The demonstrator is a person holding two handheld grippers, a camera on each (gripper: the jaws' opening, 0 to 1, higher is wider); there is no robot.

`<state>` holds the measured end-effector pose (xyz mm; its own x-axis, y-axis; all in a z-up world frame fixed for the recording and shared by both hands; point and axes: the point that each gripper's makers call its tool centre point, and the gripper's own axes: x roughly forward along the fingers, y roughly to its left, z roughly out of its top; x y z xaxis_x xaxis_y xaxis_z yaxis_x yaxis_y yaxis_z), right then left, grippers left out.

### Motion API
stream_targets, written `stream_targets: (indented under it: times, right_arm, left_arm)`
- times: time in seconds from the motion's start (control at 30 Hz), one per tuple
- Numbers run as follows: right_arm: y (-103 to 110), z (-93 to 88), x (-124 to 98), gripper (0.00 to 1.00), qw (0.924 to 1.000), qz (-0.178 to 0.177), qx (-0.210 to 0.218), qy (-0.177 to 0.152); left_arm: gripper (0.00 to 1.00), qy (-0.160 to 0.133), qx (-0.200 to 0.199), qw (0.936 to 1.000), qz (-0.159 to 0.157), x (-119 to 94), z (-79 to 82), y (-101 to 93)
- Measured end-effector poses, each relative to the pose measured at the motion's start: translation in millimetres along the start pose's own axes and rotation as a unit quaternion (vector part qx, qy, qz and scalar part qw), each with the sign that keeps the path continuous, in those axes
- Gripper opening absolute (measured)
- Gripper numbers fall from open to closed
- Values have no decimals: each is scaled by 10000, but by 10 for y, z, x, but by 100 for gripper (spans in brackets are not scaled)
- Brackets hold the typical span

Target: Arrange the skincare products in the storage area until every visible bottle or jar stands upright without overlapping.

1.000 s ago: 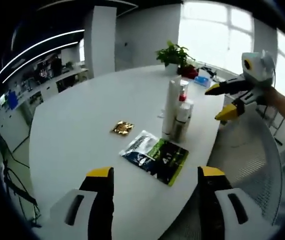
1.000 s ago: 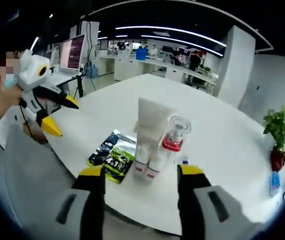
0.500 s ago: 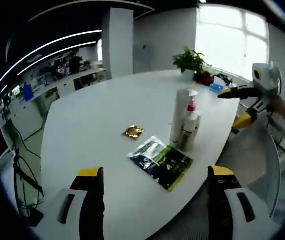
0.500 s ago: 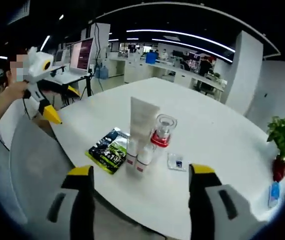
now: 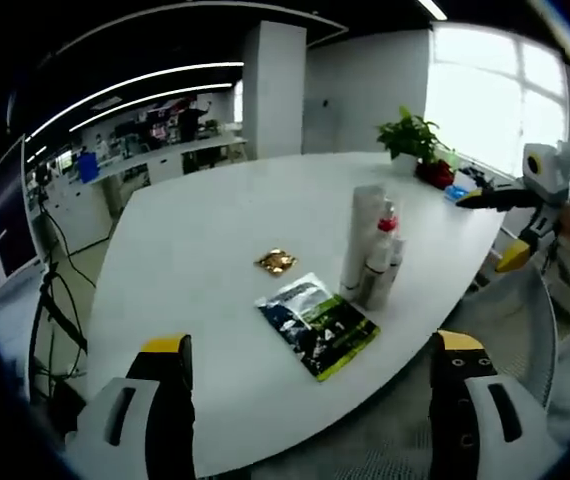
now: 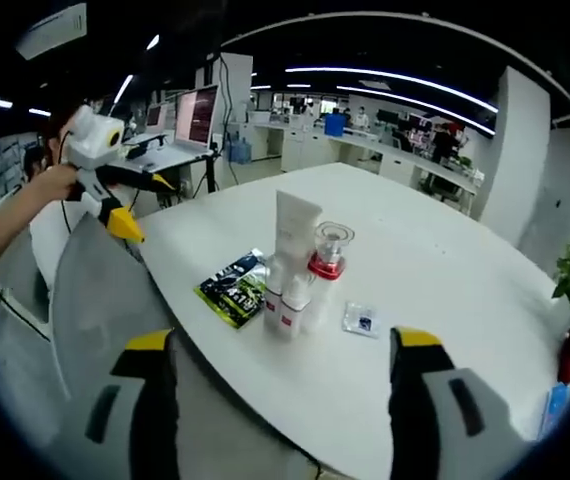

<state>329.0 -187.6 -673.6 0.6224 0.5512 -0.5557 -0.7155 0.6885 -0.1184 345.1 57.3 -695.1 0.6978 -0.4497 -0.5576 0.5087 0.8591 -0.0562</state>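
Bottles [image 6: 295,270] upright; small sachet [image 6: 362,319] beside them.

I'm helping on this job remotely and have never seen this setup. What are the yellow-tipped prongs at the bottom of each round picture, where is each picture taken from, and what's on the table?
There is no robot arm. A person holds a two-jaw gripper in each hand, and a fisheye camera rides on each one, looking forward along its jaws. The yellow-tipped prongs at the bottom are those jaws.

In the left gripper view, the left gripper is open and holds nothing; the right gripper shows at the far right, in the person's hand. In the right gripper view, the right gripper is open and holds nothing too; the left gripper shows at the upper left.

On the white table a tight cluster of skincare bottles stands upright: a tall white tube, a pump bottle with a red collar and small white bottles. Beside them lie a dark green sachet, a small gold packet and a small clear packet. A potted plant stands at the far edge.
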Motion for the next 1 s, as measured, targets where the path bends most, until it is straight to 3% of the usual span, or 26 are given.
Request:
stream_targets:
  times: [0.3, 0.57, 0.8, 1.0]
  right_arm:
    - [19, 12, -27, 99, 9993, 150, 298, -138]
    - [-20, 30, 82, 99, 9988, -112, 451, -138]
    - [-38, -31, 209, 99, 9981, -336, 514, 16]
    - [38, -3, 265, 99, 9976, -367, 573, 78]
  left_arm:
    - [97, 135, -4, 9999, -3, -8, -27, -23]
    - [97, 59, 161, 9997, -147, 96, 101, 139]
    - [97, 14, 419, 9981, -441, 249, 193, 166]
    - [97, 125, 544, 9963, -650, 329, 176, 147]
